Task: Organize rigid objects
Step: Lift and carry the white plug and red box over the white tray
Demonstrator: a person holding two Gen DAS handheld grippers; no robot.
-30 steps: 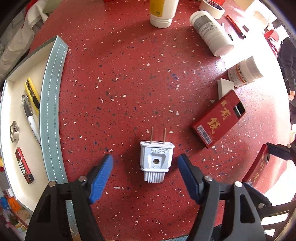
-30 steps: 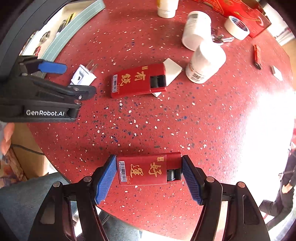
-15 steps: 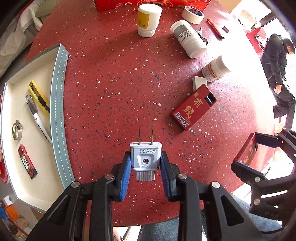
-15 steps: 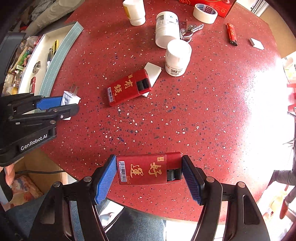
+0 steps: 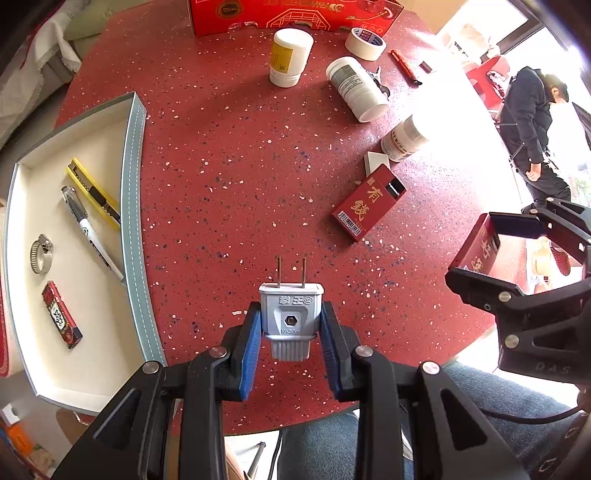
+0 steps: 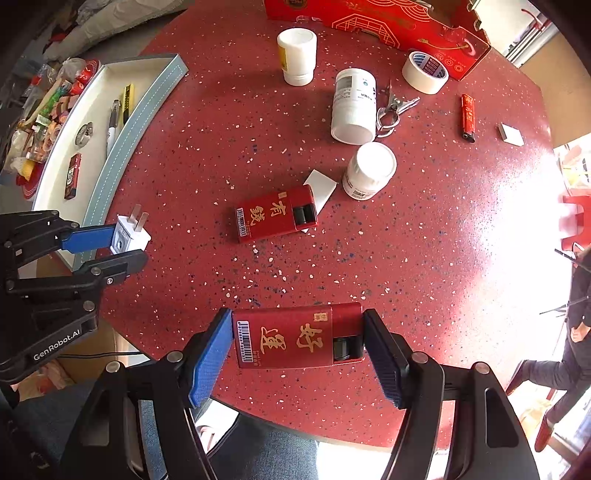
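My left gripper (image 5: 290, 341) is shut on a white two-pin plug (image 5: 290, 317) and holds it above the red table, prongs forward. The plug also shows in the right wrist view (image 6: 129, 234). My right gripper (image 6: 297, 347) is shut on a red box with gold characters (image 6: 295, 336), held above the table's near edge; the box also shows in the left wrist view (image 5: 476, 247). A white tray with a grey-blue rim (image 5: 135, 206) lies at the left with a yellow cutter (image 5: 94, 192), a marker pen (image 5: 88, 229), a hose clamp (image 5: 40, 253) and a small red pack (image 5: 61, 319).
On the table lie a second red box (image 6: 275, 218) on a white card, three white bottles (image 6: 297, 55) (image 6: 352, 105) (image 6: 369, 170), a tape roll (image 6: 424, 72), metal clippers (image 6: 393, 109), a red lighter (image 6: 468, 117) and a large red carton (image 6: 376, 18). A person stands at the right.
My left gripper closed on the plug and lifted it off the table. Both grippers rose and drew back with their objects; the right gripper kept its hold on the red box.
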